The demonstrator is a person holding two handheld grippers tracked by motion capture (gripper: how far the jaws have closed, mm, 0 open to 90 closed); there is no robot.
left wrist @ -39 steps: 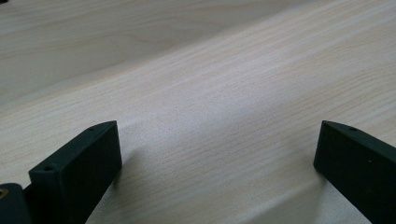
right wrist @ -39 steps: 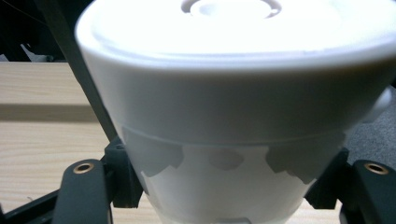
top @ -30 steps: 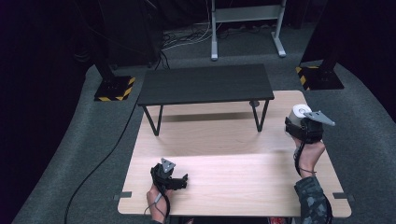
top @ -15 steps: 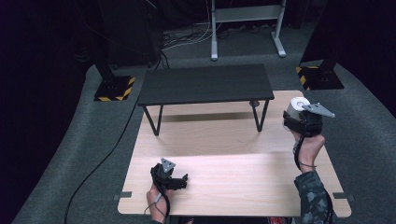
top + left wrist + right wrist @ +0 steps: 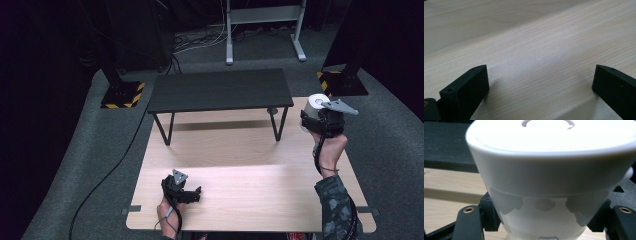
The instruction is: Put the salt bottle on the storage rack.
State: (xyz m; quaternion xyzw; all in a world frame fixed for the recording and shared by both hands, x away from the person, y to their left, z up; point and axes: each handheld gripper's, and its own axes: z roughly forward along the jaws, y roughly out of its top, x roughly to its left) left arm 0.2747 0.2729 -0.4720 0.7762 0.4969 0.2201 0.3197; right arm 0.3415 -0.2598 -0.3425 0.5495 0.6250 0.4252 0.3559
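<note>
- High view, the surface: a pale wooden table (image 5: 240, 165) stands on grey carpet (image 5: 100, 165). A low black bench (image 5: 220, 90) with thin black legs stands on the far half of the table.
- High view, the room: a black cable (image 5: 107, 172) runs across the carpet at the left. Two dark stands with yellow-and-black striped bases (image 5: 122, 95) flank the bench, and a grey metal frame (image 5: 262, 25) stands behind it among loose cables.
- High view, right side: the right gripper (image 5: 320, 120) is held up above the table's far right corner, next to the bench's right end. A white cup (image 5: 314, 106) sits at its tip, under the grey three-cornered plate. The person's hand and a patterned sleeve (image 5: 337, 210) reach up from the bottom edge.
- High view, left side: the left gripper (image 5: 182, 190) rests low on the near part of the table, well apart from the cup.
- Left gripper view: the two black fingers (image 5: 466, 90) stand wide apart, with bare wood grain between them.
- Right gripper view: the cup (image 5: 549, 170) sits between the black fingers (image 5: 490, 212), which clamp its lower, narrower part from either side. The cup stands upright, widening above the fingers to a rim with a flat white lid. Behind it lie the bench's dark top and a strip of table.
</note>
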